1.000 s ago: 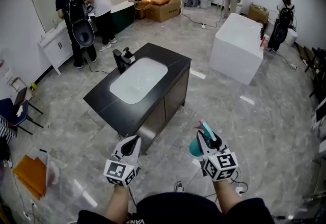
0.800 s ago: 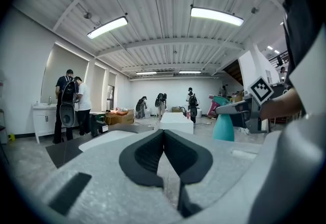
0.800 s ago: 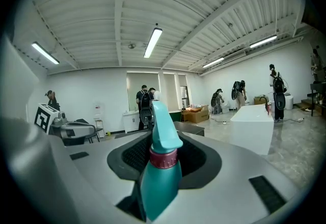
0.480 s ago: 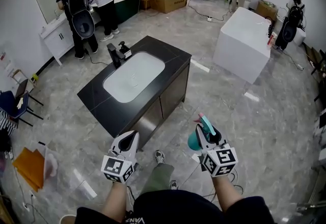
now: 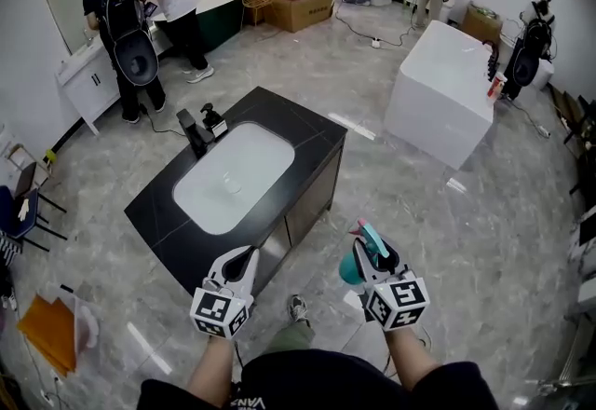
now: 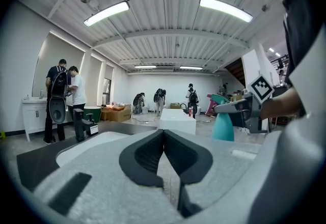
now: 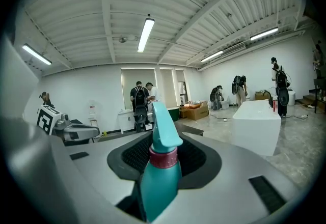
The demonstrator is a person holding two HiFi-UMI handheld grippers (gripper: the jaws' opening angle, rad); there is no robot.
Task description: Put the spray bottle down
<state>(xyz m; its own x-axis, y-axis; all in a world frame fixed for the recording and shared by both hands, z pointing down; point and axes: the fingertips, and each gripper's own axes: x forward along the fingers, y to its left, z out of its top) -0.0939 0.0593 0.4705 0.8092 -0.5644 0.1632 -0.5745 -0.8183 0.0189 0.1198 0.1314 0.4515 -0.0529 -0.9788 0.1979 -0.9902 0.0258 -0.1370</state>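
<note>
Head view: right gripper (image 5: 371, 250) outstretched

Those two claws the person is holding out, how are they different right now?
The right claw grips a teal spray bottle, upright between its jaws; the left claw holds nothing. The left claw's jaws are pressed together, while the right claw's jaws stand apart around the bottle. Both are the same pale grey build, held side by side in front of the person.

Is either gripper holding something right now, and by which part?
The right gripper holds the teal spray bottle near its top, at the neck. The left gripper is shut and empty.
</note>
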